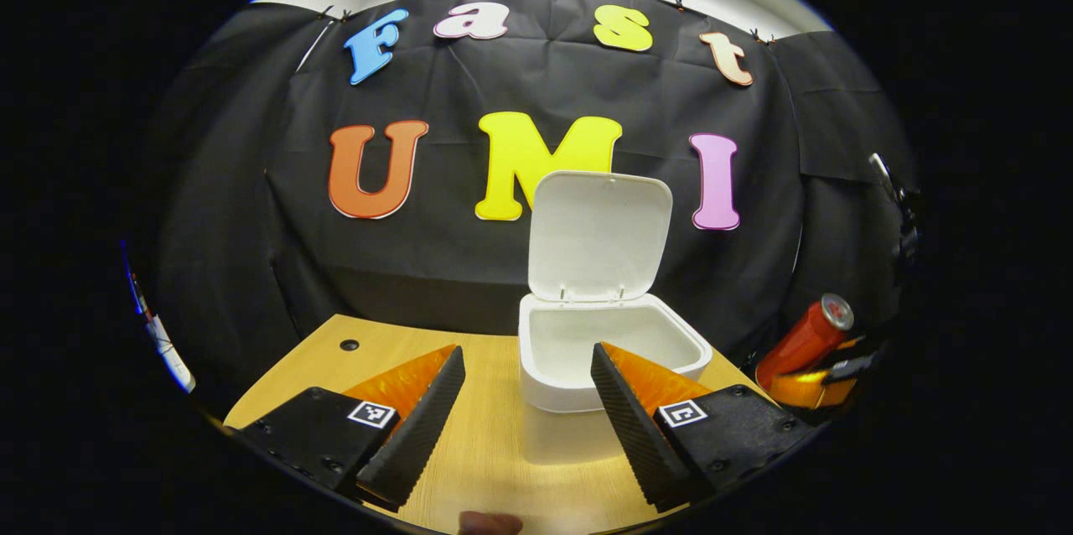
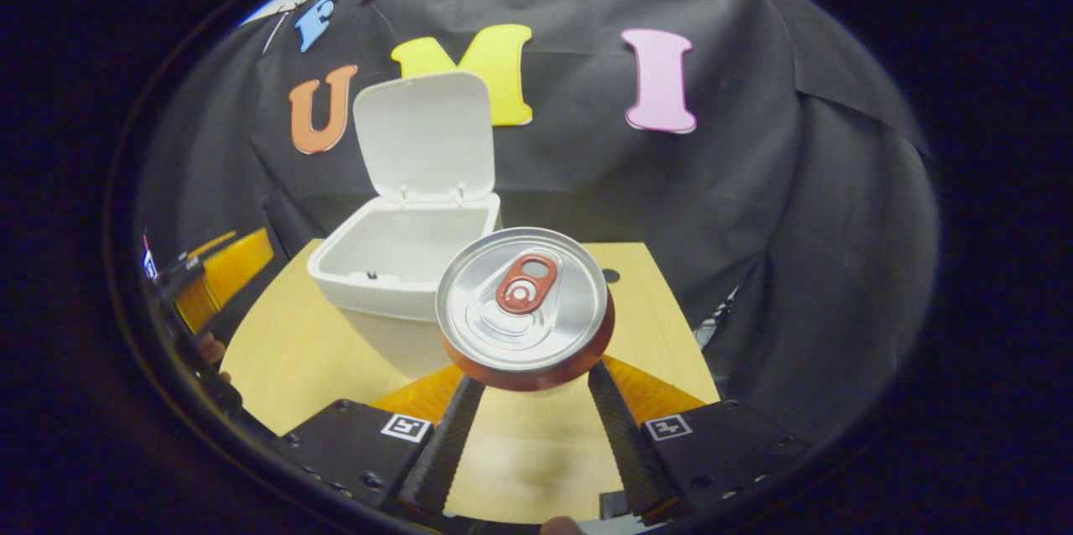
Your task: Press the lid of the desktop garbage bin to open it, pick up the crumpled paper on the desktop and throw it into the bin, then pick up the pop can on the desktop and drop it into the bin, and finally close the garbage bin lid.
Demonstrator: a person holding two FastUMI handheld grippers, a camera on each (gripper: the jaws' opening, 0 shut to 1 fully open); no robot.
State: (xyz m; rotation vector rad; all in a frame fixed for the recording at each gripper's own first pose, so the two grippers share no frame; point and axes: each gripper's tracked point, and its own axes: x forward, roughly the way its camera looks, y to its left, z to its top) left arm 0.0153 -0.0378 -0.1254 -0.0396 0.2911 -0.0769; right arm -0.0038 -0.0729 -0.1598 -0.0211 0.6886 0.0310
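**Can in my right gripper, bin lid up**

My right gripper point(image 2: 528, 380) clamps the red pop can point(image 2: 526, 306), silver top facing me; no brand readable. It hangs near the white garbage bin point(image 2: 394, 262), whose lid point(image 2: 425, 135) stands upright. My left gripper point(image 1: 526, 388) is spread, holding nothing, above the wooden desktop point(image 1: 495, 434).

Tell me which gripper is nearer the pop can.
Right. The right gripper is shut on the pop can, held off the desktop. The left gripper is open, facing the bin, can off to its side.
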